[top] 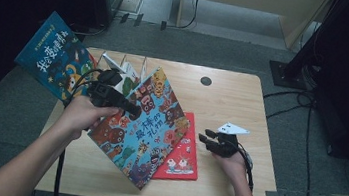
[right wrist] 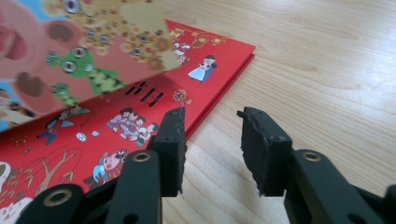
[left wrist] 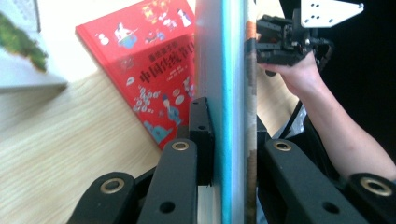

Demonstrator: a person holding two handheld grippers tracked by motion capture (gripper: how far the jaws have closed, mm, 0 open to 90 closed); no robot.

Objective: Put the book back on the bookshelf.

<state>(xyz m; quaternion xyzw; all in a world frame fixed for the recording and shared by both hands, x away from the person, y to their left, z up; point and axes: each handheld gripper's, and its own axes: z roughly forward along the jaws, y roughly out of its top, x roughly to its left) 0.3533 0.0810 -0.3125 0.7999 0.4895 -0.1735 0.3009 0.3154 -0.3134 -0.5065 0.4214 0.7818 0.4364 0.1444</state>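
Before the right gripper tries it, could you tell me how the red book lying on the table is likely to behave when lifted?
The red book looks like a thin hardcover, so it will probably stay stiff. Its glossy cover may be slippery between the pads. It lies flat on the table, partly under the monster book, so the right gripper, now open, would likely have to slide it out first.

From above my table (top: 232,100) sits under dim, even light with near-black corners and soft detail, while my left jaws' camera glares white at its upper left and blurs the near book edge (left wrist: 232,93), and my right one smears the monster cover (right wrist: 70,51).
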